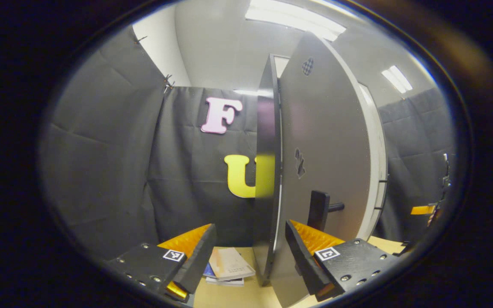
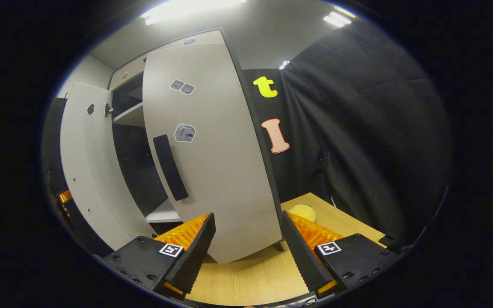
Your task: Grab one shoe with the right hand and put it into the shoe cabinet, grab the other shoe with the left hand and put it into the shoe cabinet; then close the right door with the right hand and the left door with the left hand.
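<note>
In the left gripper view the left gripper (image 1: 246,256) stands with its jaws spread apart and nothing between the pads; the edge of the left door (image 1: 328,162) rises just ahead between them, swung out, its dark handle (image 1: 319,209) near the right finger. Some books (image 1: 229,267) lie on the counter (image 1: 246,295) below.

In the right gripper view the right gripper (image 2: 246,250) is likewise open and empty, the lower corner of the right door (image 2: 212,154) near, between its jaws, not touching. Two doors count, both ajar; the shoe cabinet (image 2: 137,115) shows shelves between them. One yellowish round thing (image 2: 302,211) sits far right.
</note>
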Motion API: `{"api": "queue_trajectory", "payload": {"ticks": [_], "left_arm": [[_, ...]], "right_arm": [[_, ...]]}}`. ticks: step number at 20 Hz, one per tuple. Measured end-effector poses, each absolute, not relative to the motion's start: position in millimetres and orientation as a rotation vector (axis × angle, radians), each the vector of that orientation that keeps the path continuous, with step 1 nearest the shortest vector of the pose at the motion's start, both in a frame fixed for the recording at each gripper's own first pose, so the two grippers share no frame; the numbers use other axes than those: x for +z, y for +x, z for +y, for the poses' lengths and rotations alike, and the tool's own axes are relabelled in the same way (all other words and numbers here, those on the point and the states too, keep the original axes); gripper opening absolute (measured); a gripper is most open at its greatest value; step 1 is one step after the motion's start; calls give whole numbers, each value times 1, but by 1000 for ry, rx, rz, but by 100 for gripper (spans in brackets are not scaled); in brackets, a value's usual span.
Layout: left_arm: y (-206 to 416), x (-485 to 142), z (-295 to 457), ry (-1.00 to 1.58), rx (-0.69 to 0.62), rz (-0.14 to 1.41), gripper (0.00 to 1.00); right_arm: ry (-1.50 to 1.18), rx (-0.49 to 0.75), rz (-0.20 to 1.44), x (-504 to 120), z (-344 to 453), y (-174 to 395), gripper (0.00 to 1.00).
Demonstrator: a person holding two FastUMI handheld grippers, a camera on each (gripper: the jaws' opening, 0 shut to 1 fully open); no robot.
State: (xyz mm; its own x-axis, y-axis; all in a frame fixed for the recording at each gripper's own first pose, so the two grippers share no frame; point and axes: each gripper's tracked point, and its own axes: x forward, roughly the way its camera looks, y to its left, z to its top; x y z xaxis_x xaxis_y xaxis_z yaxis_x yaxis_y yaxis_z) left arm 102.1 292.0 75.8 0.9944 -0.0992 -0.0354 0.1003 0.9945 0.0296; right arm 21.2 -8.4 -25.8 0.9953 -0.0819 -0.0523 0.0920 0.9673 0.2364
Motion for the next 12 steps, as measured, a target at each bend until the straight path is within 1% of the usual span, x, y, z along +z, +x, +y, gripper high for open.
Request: {"api": "queue_trajectory", "payload": {"ticks": [2,3,4,8,9,10,11,12], "left_arm": [[102,71,279,23,-127,41,94],[102,68,271,24,-133,42,97],[102,69,264,31,-133,41,94],[101,66,240,21,-100,51,94],[103,65,234,15,-97,51,100],[102,64,226,11,-97,53,88],[102,61,217,9,-98,53,88],[104,62,210,11,-98,51,100]], "right_arm": [[250,-88,47,-30,-9,23,98],[255,-88,48,-31,-9,24,98],[260,-86,49,-34,-8,23,98],[253,-83,63,-43,-7,27,98],[248,-84,65,-44,-7,28,98],[244,-86,68,-46,-9,27,98],[245,-85,69,-47,-10,26,98],[249,-86,69,-47,-13,25,98]]}}
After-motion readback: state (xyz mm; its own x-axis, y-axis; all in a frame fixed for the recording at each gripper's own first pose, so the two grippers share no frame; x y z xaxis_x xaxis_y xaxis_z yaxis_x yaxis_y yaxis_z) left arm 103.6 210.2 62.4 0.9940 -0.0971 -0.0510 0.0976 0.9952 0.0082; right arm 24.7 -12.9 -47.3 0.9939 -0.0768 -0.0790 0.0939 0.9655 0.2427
